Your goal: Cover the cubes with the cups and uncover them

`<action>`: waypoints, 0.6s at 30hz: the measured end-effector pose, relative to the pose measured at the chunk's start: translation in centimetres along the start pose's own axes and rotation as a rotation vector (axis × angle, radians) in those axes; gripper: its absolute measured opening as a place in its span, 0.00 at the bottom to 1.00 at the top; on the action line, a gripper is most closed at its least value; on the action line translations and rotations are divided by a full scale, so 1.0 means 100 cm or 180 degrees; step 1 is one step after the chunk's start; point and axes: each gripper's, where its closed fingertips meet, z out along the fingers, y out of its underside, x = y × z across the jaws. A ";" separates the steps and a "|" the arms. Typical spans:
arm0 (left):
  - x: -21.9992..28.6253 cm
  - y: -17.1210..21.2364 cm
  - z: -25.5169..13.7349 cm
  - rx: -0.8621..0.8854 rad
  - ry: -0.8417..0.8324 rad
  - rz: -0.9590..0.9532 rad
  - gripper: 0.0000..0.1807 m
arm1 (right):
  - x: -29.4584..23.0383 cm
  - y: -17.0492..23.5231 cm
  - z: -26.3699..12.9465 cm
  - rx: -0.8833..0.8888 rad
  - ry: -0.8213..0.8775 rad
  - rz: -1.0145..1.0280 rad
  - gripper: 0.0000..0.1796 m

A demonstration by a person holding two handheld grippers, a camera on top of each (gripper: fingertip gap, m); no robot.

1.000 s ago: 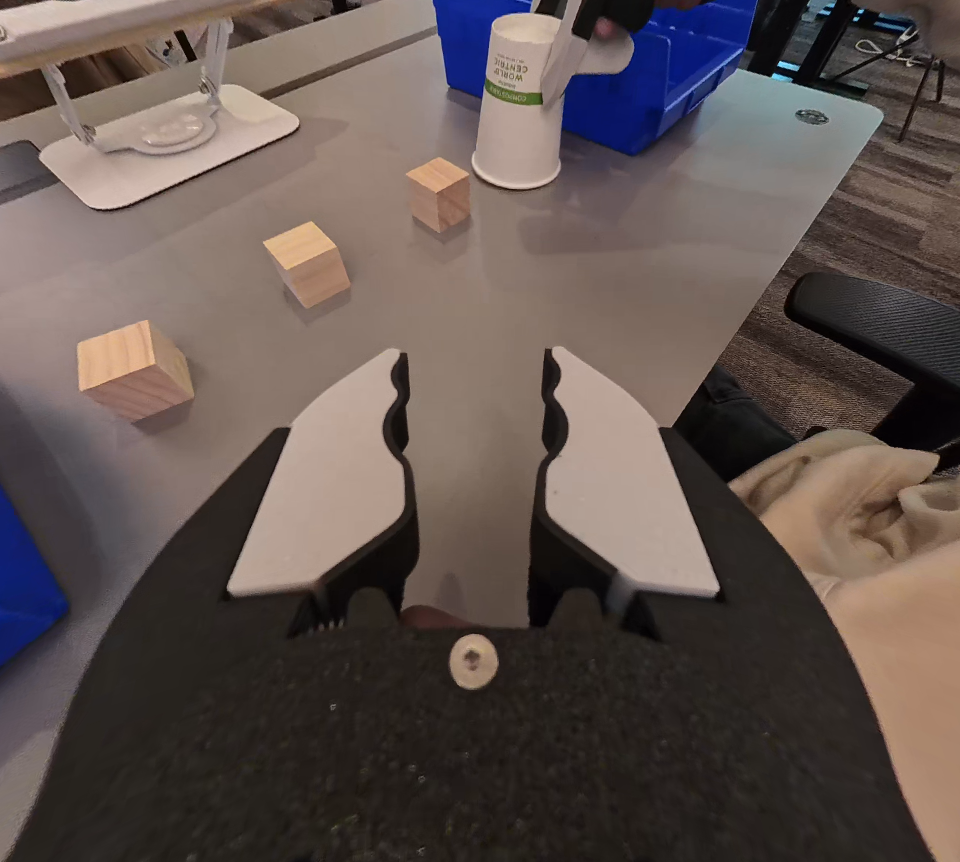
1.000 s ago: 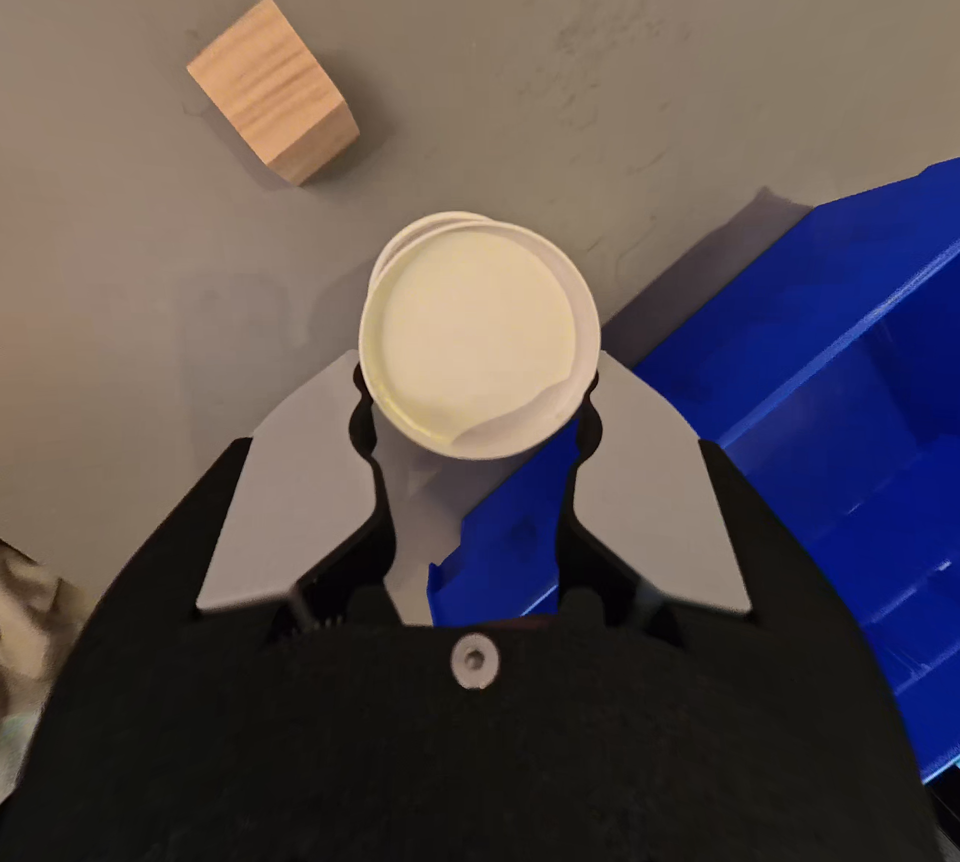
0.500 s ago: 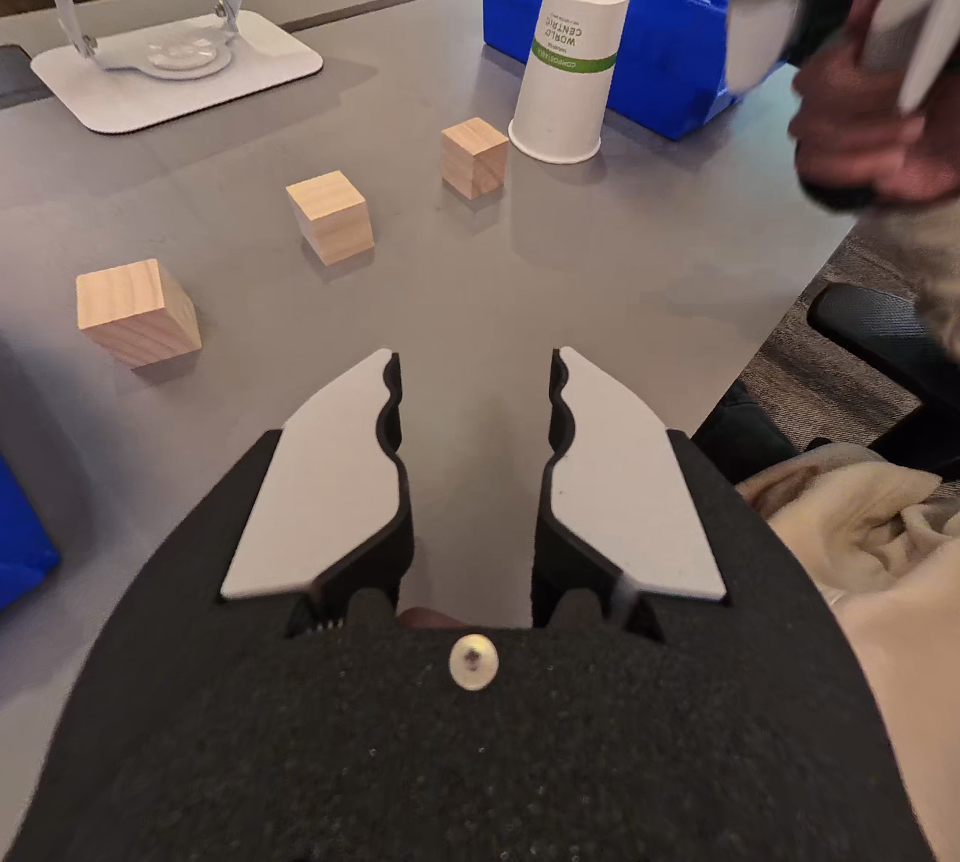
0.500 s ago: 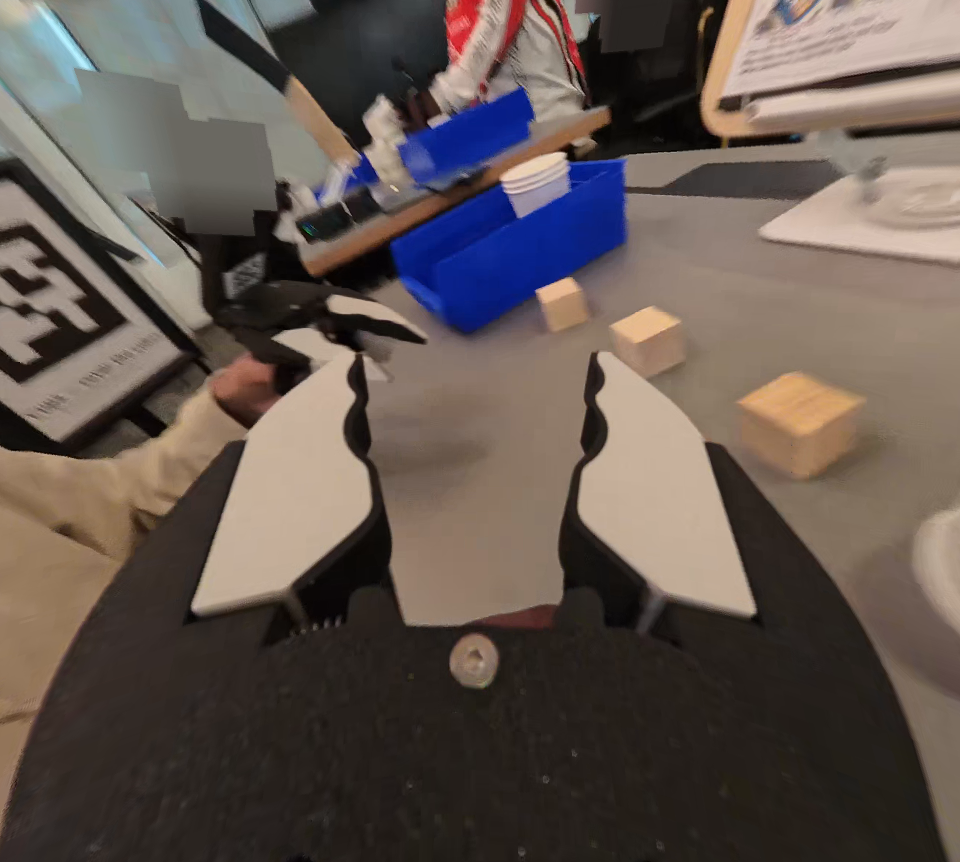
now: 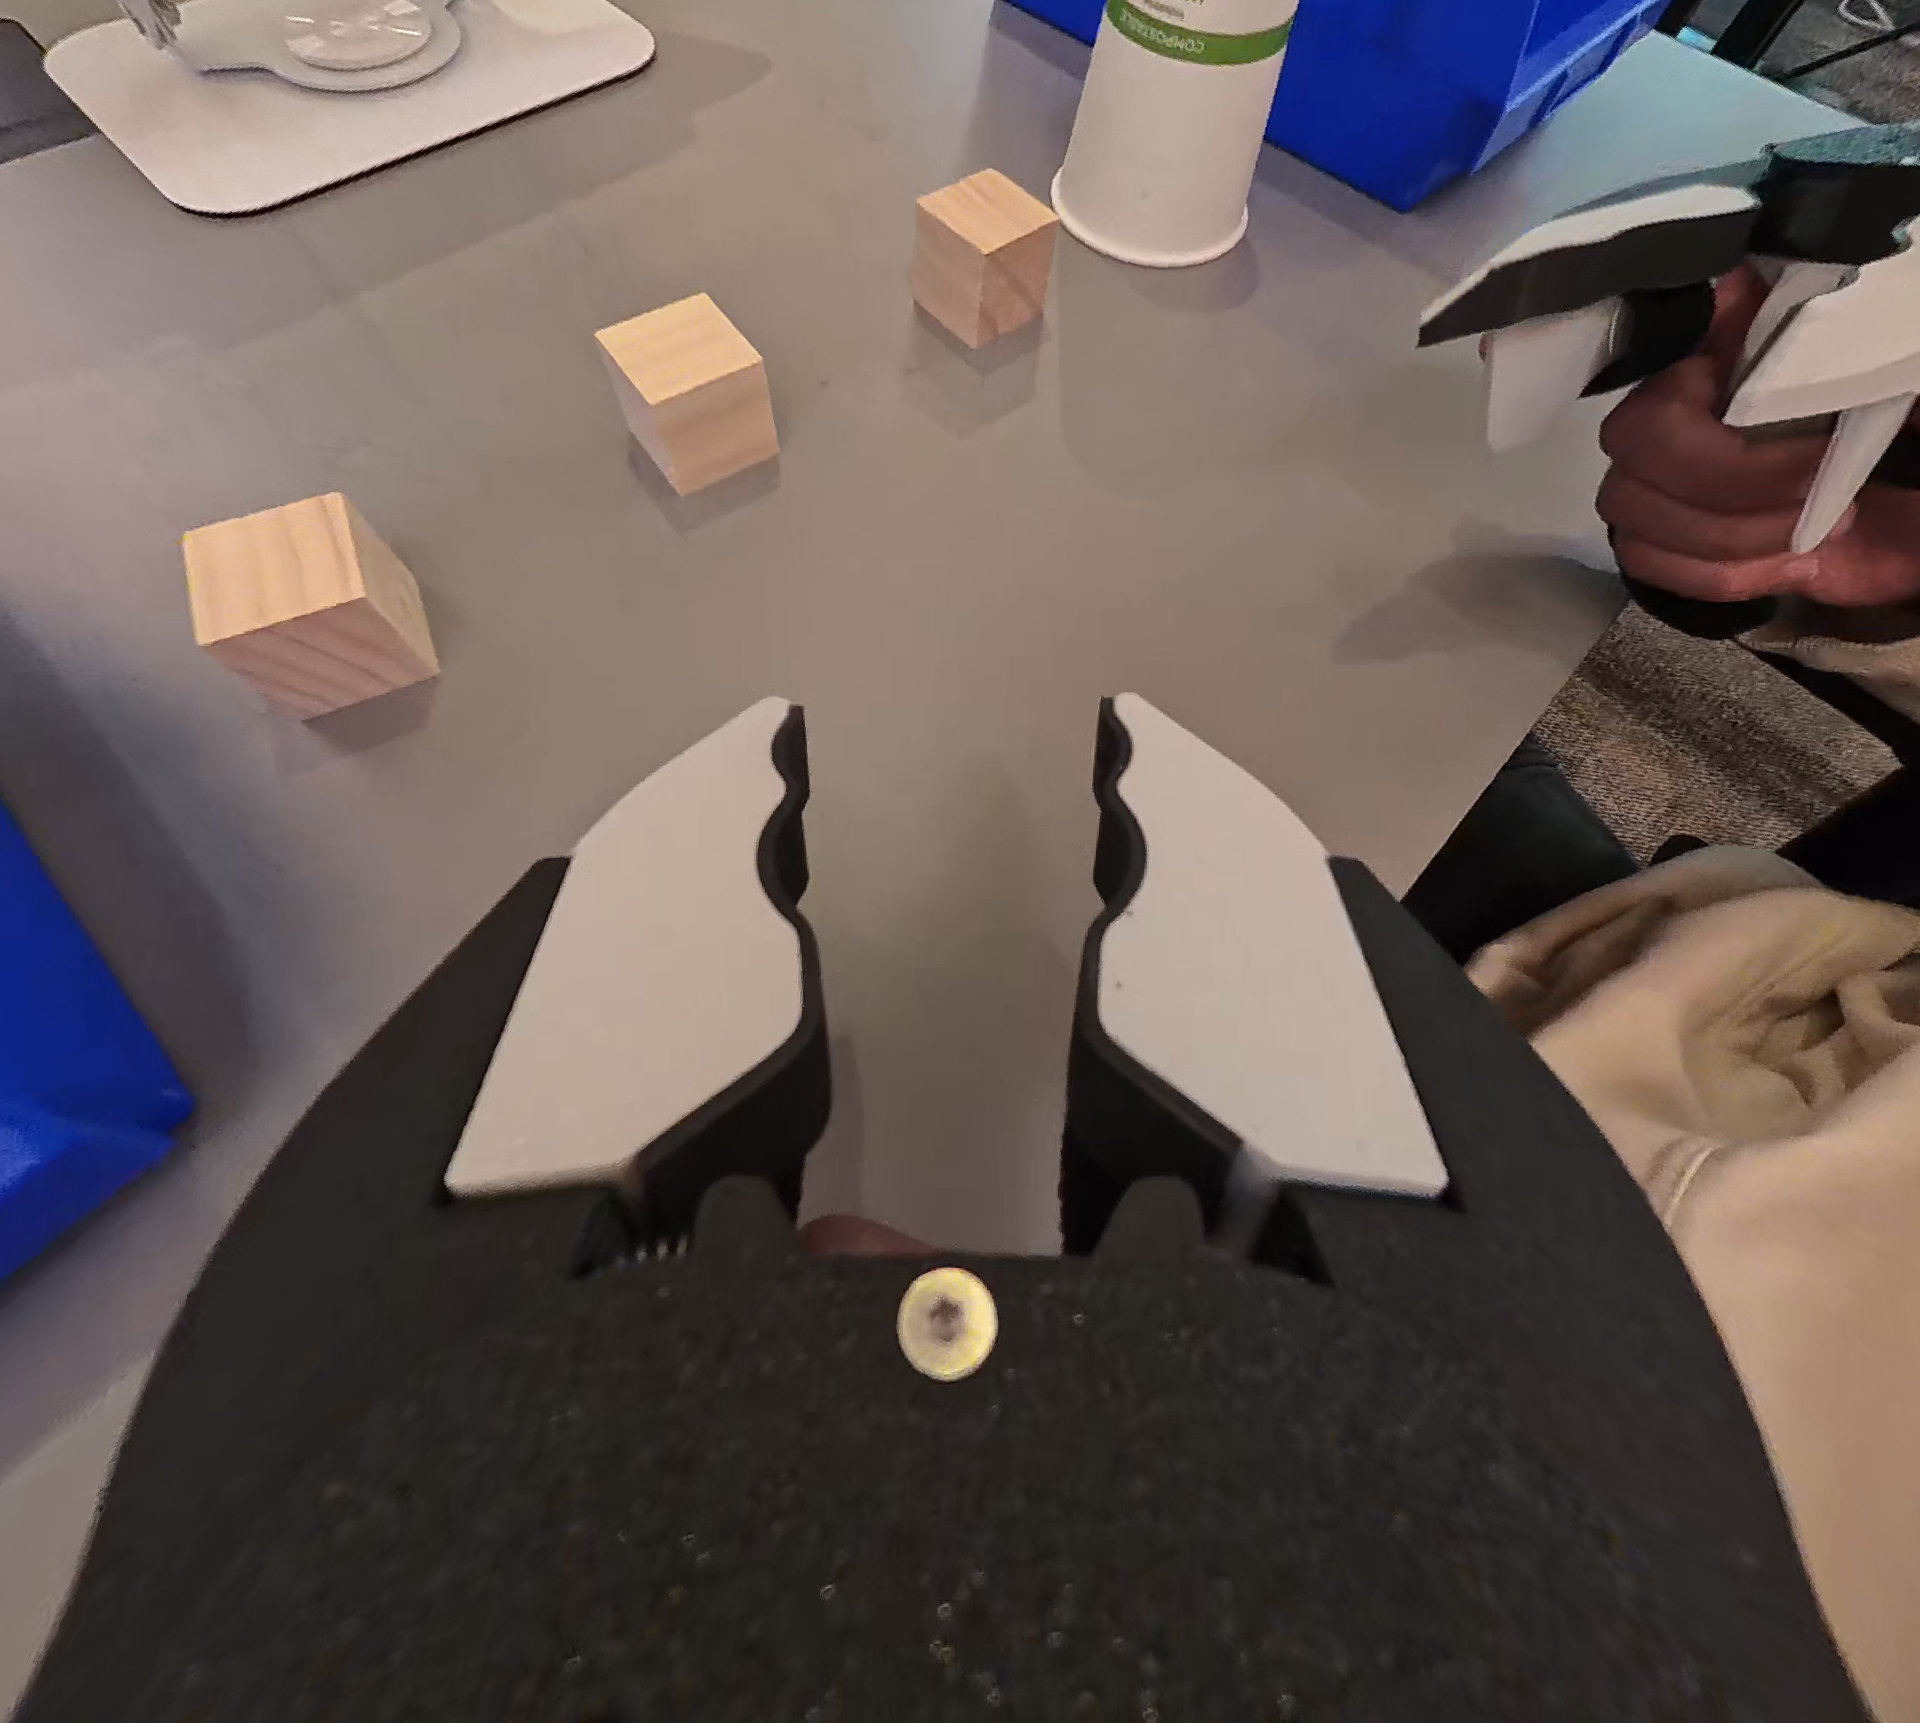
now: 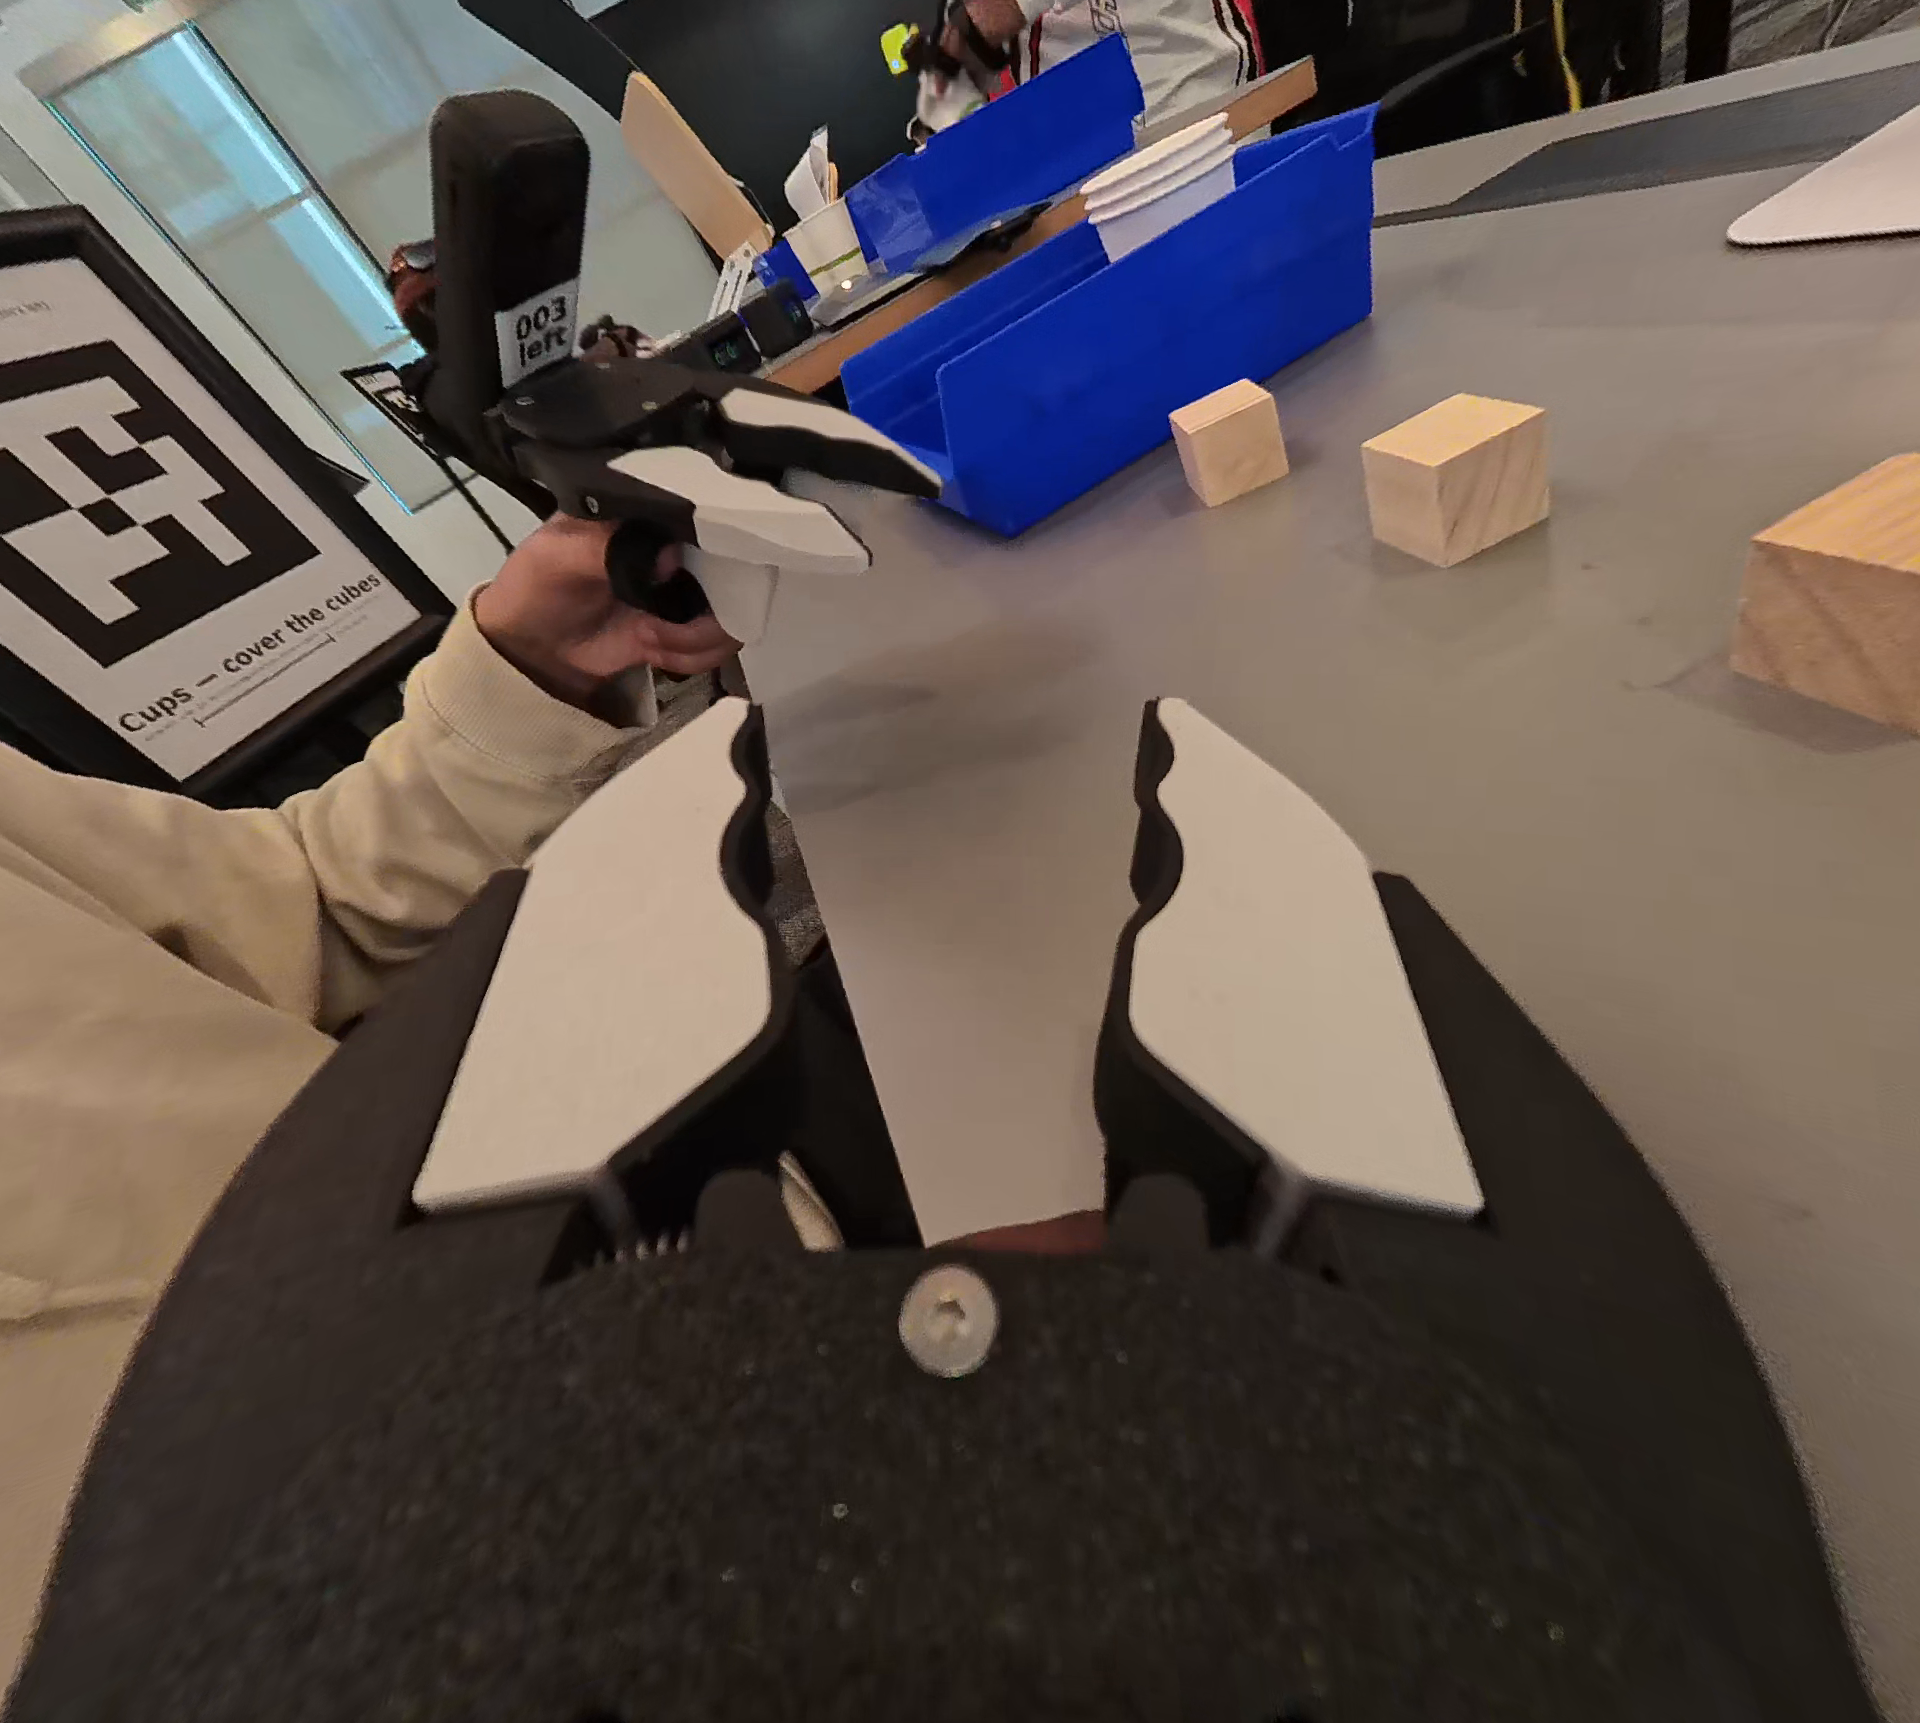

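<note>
White paper cup (image 5: 1179, 52) with green band stands inverted on desk (image 5: 935, 551); three bare wooden cubes (image 5: 982, 255) (image 5: 688, 390) (image 5: 307, 603) in diagonal row beside it, uncovered.

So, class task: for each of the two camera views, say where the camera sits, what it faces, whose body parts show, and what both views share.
Left wrist view: sits on the open left gripper, facing across the grey table toward the upside-down cup; a cream sleeve shows.
Right wrist view: sits on the open right gripper, facing along the table toward a blue bin; the left hand shows.
Shared: three uncovered wooden cubes, and each view shows the other gripper.
</note>
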 end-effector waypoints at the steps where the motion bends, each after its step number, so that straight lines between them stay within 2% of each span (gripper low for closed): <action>1: -0.002 -0.002 -0.001 0.0000 -0.0023 0.0013 0.29 | 0.000 0.000 0.000 0.0007 -0.0016 0.0028 0.37; 5: -0.016 -0.013 -0.013 0.0038 -0.0202 0.0111 0.29 | 0.000 -0.002 -0.002 0.0019 -0.0024 0.0063 0.37; 9: -0.057 -0.039 -0.039 0.0005 -0.0652 0.0307 0.28 | -0.001 -0.004 -0.003 0.0039 -0.0026 0.0080 0.36; 14: -0.187 -0.088 -0.092 -0.0409 -0.1862 0.0582 0.25 | -0.002 -0.005 -0.004 0.0031 -0.0039 0.0105 0.35; 18: -0.274 -0.070 -0.081 -0.1438 -0.1815 0.0592 0.24 | -0.002 -0.003 -0.004 -0.0018 -0.0022 0.0071 0.35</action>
